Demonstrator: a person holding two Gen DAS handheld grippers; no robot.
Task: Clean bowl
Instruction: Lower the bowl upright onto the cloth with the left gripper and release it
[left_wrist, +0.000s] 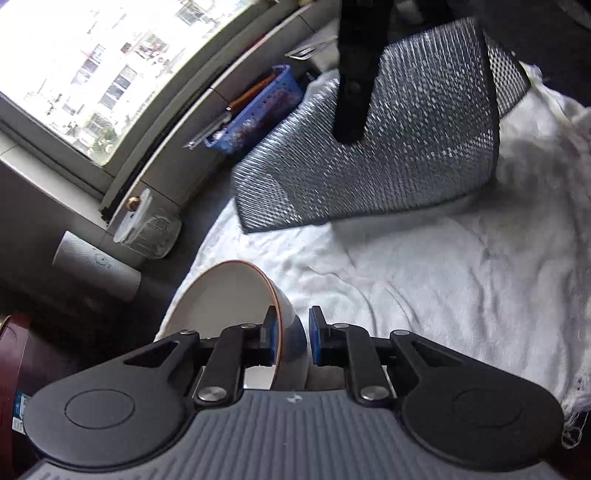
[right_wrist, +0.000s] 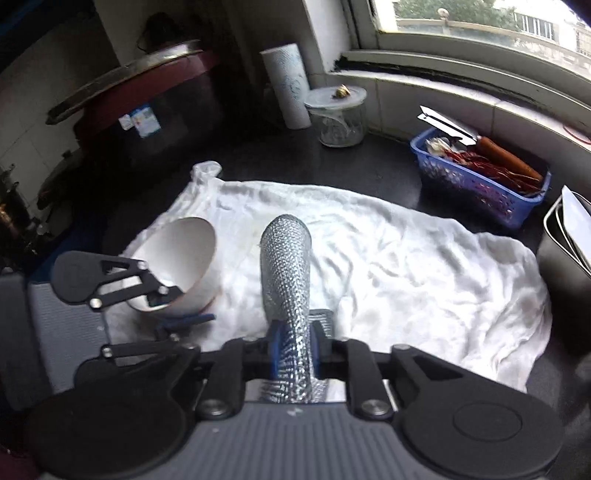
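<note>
A white bowl (left_wrist: 225, 299) with a thin brown rim is tilted on its side over a white cloth (left_wrist: 424, 280). My left gripper (left_wrist: 291, 339) is shut on the bowl's wall, one pad inside and one outside. It also shows in the right wrist view (right_wrist: 173, 306), holding the bowl (right_wrist: 177, 258) at the left. My right gripper (right_wrist: 295, 350) is shut on a silver mesh scouring cloth (right_wrist: 286, 266) that sticks forward, beside the bowl and apart from it. In the left wrist view the scouring cloth (left_wrist: 369, 147) hangs above the white cloth.
A blue basket (right_wrist: 480, 184) with a knife and utensils stands by the window wall. A glass jar (right_wrist: 338, 114) and a white paper roll (right_wrist: 286, 85) stand at the back. A large dark red pot (right_wrist: 147, 110) is at the back left. A dark container (right_wrist: 565, 240) is at the right.
</note>
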